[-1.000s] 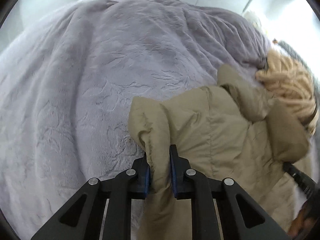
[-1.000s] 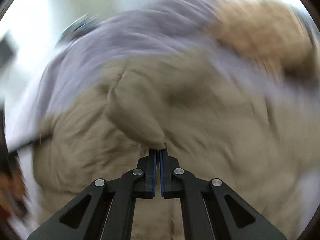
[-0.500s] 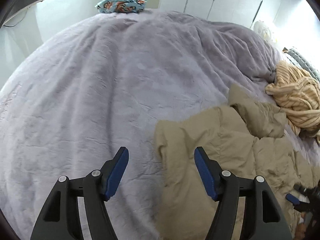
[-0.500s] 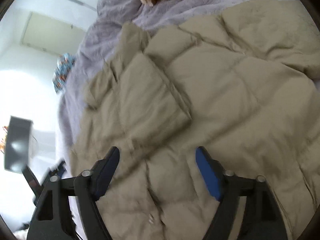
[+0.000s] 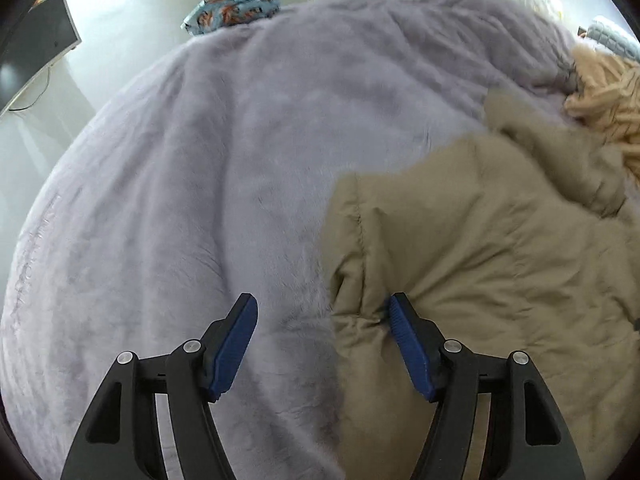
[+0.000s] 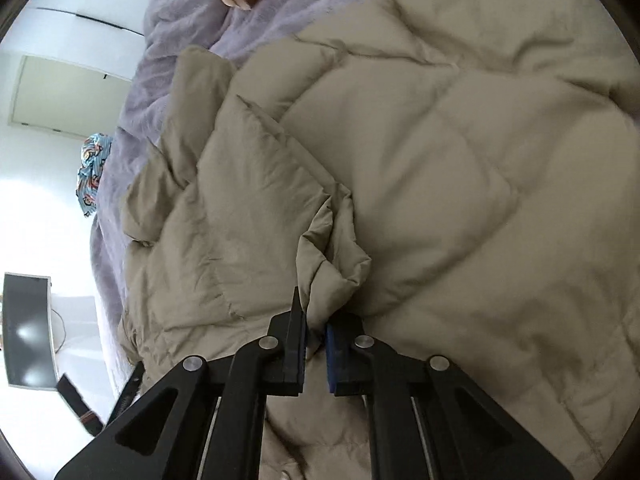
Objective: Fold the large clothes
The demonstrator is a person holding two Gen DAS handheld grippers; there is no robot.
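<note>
There, the tan puffer jacket (image 5: 500,264) lay spread on the lavender bed cover (image 5: 240,160), filling the right half of the left wrist view, its edge running from near the camera away toward the far side of the bed. In the right wrist view the jacket (image 6: 440,152) stretched lengthwise from the camera's foot up toward the top of the frame, with a quilted sleeve or flap (image 6: 256,184) folded over its left part.

The left gripper (image 5: 322,320) had its fingers wide apart; the right finger (image 5: 404,336) touched the jacket's edge, the left one stood over bare cover. The right gripper (image 6: 314,332) had its fingers clamped on a bunched fold of the jacket.

A peach striped garment (image 5: 608,96) sat just beyond the jacket, a patterned blue bundle (image 5: 232,4) at the bed's far edge, and a dark monitor (image 6: 28,332) stood off the bed.
</note>
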